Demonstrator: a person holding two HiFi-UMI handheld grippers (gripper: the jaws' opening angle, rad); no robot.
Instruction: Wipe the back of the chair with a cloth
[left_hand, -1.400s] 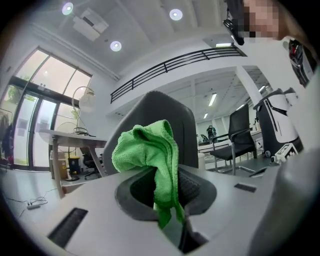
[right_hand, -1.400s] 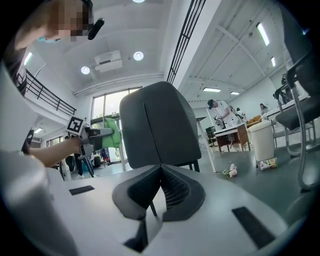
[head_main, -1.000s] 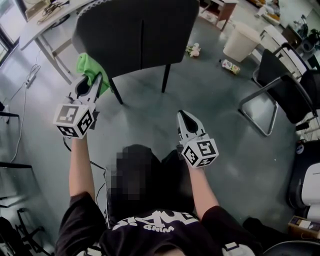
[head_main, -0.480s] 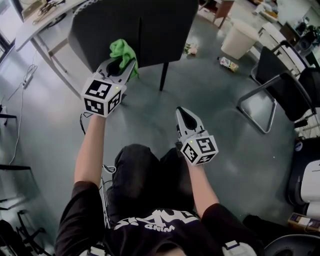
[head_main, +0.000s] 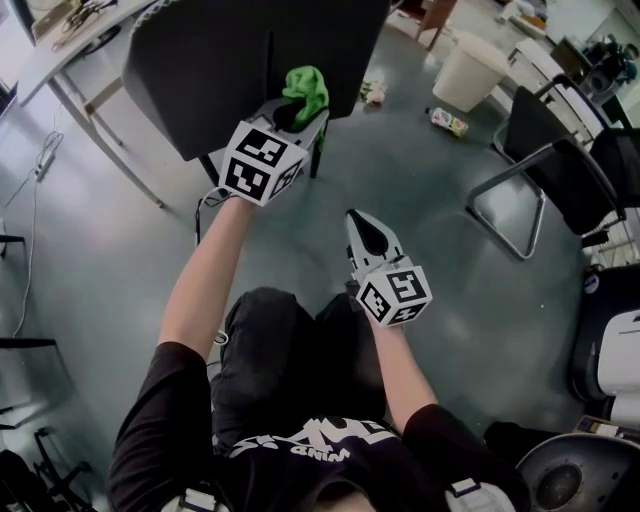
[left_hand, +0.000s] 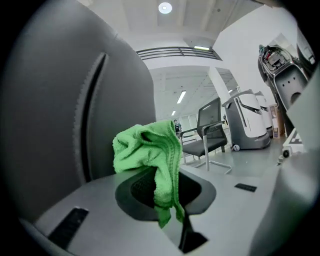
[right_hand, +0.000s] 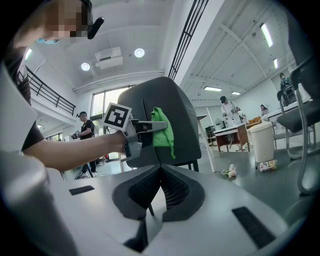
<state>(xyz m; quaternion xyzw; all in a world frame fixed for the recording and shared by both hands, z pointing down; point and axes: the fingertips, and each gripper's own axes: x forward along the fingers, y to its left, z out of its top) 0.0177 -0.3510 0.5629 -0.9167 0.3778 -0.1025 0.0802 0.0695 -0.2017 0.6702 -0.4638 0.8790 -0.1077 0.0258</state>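
1. Green cloth (head_main: 305, 88), head view: pinched in the left gripper (head_main: 298, 112) and bunched just beyond its fingertips, at the dark chair back (head_main: 200, 70). The right gripper (head_main: 366, 232) hangs well apart, lower.
2. Left gripper view: the jaws clamp one fold of cloth (left_hand: 150, 155), with most of it piled above the tips. The chair back (left_hand: 50, 125) lies just left of them. Good wiping likely needs the wad pressed flat and the strokes overlapping.
3. Right gripper view: the jaws meet with nothing between them. Chair back and cloth lie far beyond the tips.
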